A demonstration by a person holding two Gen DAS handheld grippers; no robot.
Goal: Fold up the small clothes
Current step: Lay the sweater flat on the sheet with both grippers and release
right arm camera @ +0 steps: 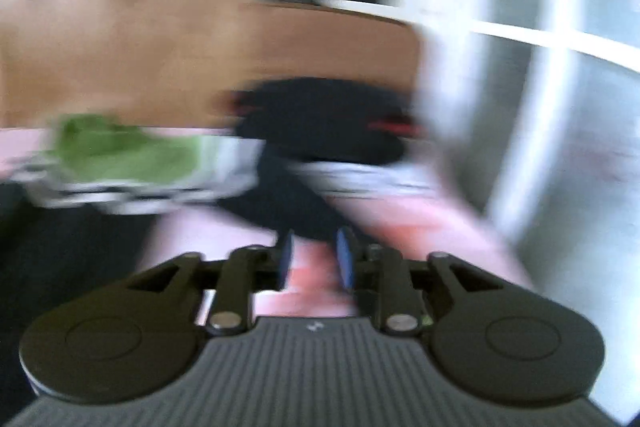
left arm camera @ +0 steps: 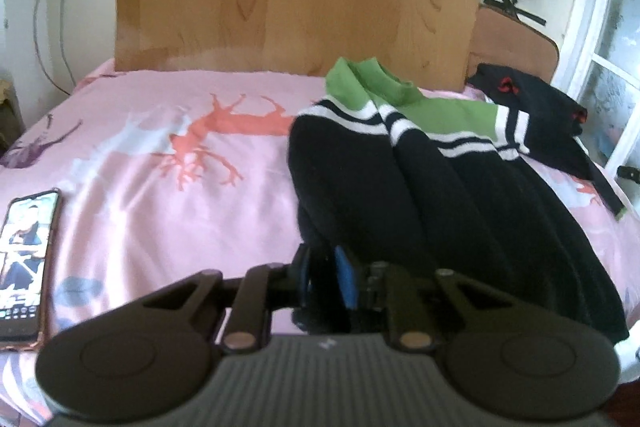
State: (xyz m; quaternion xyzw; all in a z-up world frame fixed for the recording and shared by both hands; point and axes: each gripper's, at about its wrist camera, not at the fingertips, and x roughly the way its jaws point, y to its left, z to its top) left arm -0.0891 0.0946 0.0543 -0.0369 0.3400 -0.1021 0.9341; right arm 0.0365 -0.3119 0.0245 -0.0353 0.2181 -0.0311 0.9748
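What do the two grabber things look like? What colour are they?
Both look the same. The left gripper and the right gripper each have two blue finger pads, black link arms with silver pins, and two big round black discs on either side of a grey ribbed body that carries a small white logo. No cables or sleeves show.

Right wrist view motion-smeared throughout; phone [left arm camera: 26, 267] cut by left edge; sweater [left arm camera: 440, 195] hem hidden behind jaws.
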